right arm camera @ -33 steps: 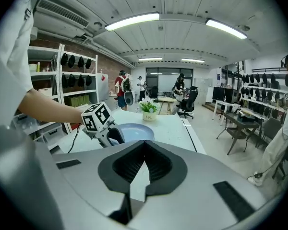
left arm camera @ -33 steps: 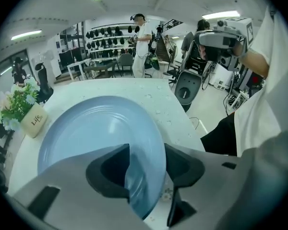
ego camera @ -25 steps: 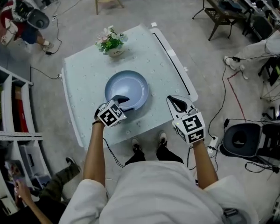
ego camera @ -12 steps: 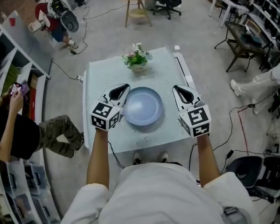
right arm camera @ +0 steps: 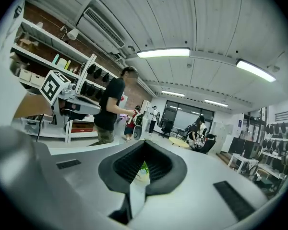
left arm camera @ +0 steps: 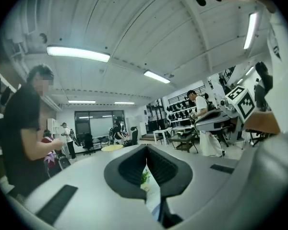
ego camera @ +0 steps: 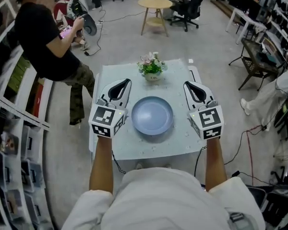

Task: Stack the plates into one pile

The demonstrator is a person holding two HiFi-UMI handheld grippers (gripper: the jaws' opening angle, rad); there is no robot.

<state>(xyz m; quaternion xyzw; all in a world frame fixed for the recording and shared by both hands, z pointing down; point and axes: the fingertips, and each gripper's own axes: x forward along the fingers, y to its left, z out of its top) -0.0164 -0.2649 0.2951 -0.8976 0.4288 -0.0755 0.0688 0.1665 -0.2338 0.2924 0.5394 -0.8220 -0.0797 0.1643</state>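
Blue plate [ego camera: 152, 115] lies flat, face up, mid-table [ego camera: 177, 140]

Round, so no long axis; perhaps a pile, the steep view won't tell. Left gripper [ego camera: 122, 85] and right gripper [ego camera: 192, 87] hang either side, clear of it, jaws pressed together on nothing, the left's just closed. Pale table, flowers [ego camera: 151, 66] at its far edge; grey floor, shelves [ego camera: 12, 128] left, person [ego camera: 43, 37] beyond

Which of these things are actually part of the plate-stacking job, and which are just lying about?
Part of the job: blue plate; table under it; left gripper, jaws just closed on nothing; right gripper, shut and empty.
Just about: flowers on the table's far side; round table; bystander; shelves.
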